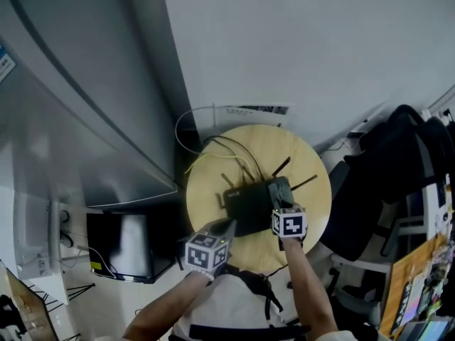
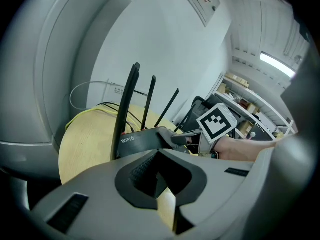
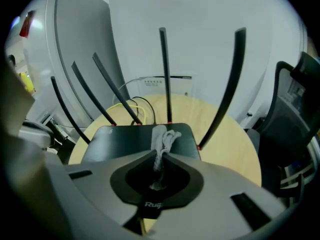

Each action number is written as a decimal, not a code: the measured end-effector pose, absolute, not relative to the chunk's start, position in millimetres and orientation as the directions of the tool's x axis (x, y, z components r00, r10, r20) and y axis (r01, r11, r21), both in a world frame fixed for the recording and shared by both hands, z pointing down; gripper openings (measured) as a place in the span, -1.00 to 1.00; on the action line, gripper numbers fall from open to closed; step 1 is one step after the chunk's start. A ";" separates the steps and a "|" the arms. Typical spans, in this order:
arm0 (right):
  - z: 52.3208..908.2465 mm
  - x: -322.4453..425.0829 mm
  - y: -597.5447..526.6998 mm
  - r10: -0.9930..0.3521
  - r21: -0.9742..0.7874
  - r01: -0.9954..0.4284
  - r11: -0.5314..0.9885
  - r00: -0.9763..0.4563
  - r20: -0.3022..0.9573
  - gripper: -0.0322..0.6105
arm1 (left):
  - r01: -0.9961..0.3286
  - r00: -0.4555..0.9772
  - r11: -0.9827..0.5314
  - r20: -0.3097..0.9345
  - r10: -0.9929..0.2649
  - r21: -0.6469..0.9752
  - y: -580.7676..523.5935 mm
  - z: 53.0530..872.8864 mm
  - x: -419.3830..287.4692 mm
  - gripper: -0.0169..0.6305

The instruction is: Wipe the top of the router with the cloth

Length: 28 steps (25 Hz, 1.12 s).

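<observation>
A black router (image 1: 249, 203) with several upright antennas lies on a round wooden table (image 1: 302, 158). On the right part of its top rests a grey cloth (image 1: 279, 190), and my right gripper (image 1: 282, 206) is shut on that cloth. In the right gripper view the cloth (image 3: 162, 136) bunches out of the closed jaws onto the router (image 3: 125, 139). My left gripper (image 1: 227, 224) is shut and holds nothing; it sits at the router's near left corner. In the left gripper view its tips (image 2: 159, 153) sit just short of the router (image 2: 137, 141).
Yellow and black cables (image 1: 213, 148) loop behind the router at the table's far edge. A large grey cabinet (image 1: 85, 105) stands close on the left. A black office chair (image 1: 384, 169) crowds the right side. A dark box (image 1: 121, 247) is on the floor at left.
</observation>
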State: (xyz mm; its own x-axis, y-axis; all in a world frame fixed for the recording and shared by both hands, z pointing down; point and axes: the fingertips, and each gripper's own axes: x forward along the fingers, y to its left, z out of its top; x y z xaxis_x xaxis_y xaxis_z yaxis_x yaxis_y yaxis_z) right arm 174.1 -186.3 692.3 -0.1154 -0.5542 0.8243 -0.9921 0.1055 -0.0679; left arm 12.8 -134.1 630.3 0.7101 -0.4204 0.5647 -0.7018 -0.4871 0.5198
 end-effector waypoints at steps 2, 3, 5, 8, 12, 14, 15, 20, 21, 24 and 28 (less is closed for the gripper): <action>691.7 161.7 -183.3 -0.550 -0.088 -0.990 0.114 -0.136 0.824 -0.79 | -0.706 0.706 -0.481 0.562 -0.430 0.519 -134.9 629.5 10.0 -0.96; 691.7 155.1 -181.0 -0.546 -0.098 -0.988 0.118 -0.147 0.825 -0.79 | -0.710 0.703 -0.478 0.563 -0.434 0.518 -134.9 629.6 8.5 -0.96; 692.4 139.5 -177.1 -0.538 -0.119 -0.983 0.137 -0.175 0.824 -0.79 | -0.717 0.696 -0.468 0.569 -0.439 0.516 -133.7 631.9 4.9 -0.96; 693.2 115.3 -171.3 -0.524 -0.153 -0.973 0.174 -0.223 0.822 -0.79 | -0.726 0.686 -0.458 0.576 -0.445 0.512 -130.6 636.6 1.3 -0.96; 693.4 89.0 -168.1 -0.509 -0.175 -0.959 0.223 -0.268 0.818 -0.79 | -0.738 0.674 -0.443 0.588 -0.448 0.509 -127.9 643.1 -2.5 -0.96; 697.0 78.2 -165.6 -0.499 -0.188 -0.952 0.242 -0.288 0.817 -0.79 | -0.740 0.672 -0.438 0.589 -0.449 0.510 -126.2 644.1 -3.4 -0.96; 697.7 72.7 -164.7 -0.495 -0.194 -0.948 0.252 -0.299 0.816 -0.79 | -0.742 0.670 -0.436 0.590 -0.450 0.510 -125.2 644.1 -4.2 -0.96; 696.8 48.8 -164.7 -0.481 -0.203 -0.929 0.309 -0.336 0.810 -0.79 | -0.750 0.661 -0.421 0.592 -0.460 0.511 -122.6 644.6 -9.1 -0.96; 698.1 43.5 -164.1 -0.476 -0.209 -0.924 0.320 -0.348 0.808 -0.79 | -0.752 0.659 -0.418 0.594 -0.462 0.510 -121.9 644.9 -10.5 -0.96; 697.3 30.7 -163.5 -0.468 -0.215 -0.910 0.354 -0.372 0.802 -0.79 | -0.757 0.653 -0.409 0.595 -0.468 0.509 -120.2 645.4 -14.3 -0.96; 694.4 17.5 -160.0 -0.444 -0.264 -0.890 0.372 -0.421 0.791 -0.79 | -0.761 0.649 -0.402 0.596 -0.473 0.510 -121.1 647.1 -18.0 -0.96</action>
